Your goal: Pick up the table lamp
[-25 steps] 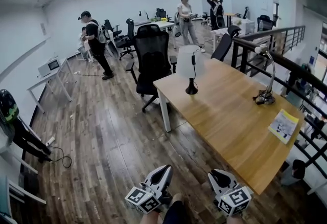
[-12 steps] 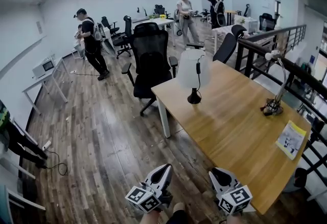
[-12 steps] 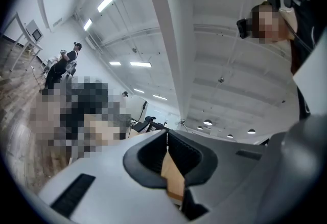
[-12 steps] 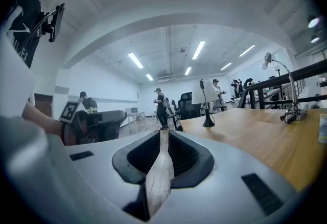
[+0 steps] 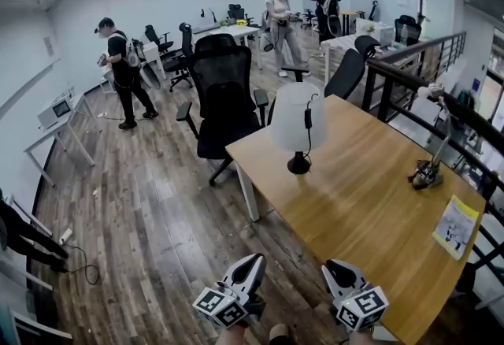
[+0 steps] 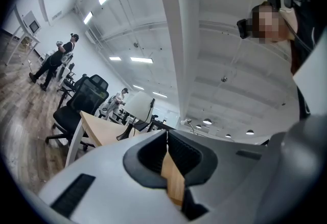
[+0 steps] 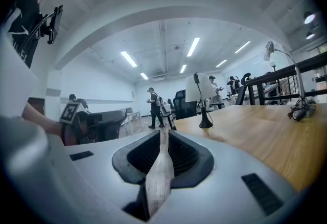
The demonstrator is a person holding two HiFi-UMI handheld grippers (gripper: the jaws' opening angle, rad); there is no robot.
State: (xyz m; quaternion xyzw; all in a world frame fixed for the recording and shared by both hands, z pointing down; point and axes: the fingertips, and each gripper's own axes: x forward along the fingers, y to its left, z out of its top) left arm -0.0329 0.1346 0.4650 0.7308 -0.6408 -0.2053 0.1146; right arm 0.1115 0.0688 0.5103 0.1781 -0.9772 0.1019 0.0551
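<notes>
table lamp (image 5: 298,119) stands upright on the wooden table (image 5: 354,217), near its far left corner: white shade, thin stem, round black base, and a black cord with a switch hanging beside the shade. just off that corner is a black office chair (image 5: 222,91). along the table's right edge sit a gooseneck device (image 5: 428,172) and, nearer, a leaflet (image 5: 455,227). the left gripper (image 5: 255,260) hangs off the table's near end, jaws pressed together with nothing between them. the right gripper (image 5: 331,266), beside the near edge, is likewise closed and empty. both are well apart from the lamp, so the step in hand looks like the approach. i would spread the jaws before arriving, aim for the stem just above the base, and keep clear of the cord. the leaflet's print is too small to read, the cubes carry only square markers, and no brand shows on the lamp.
</notes>
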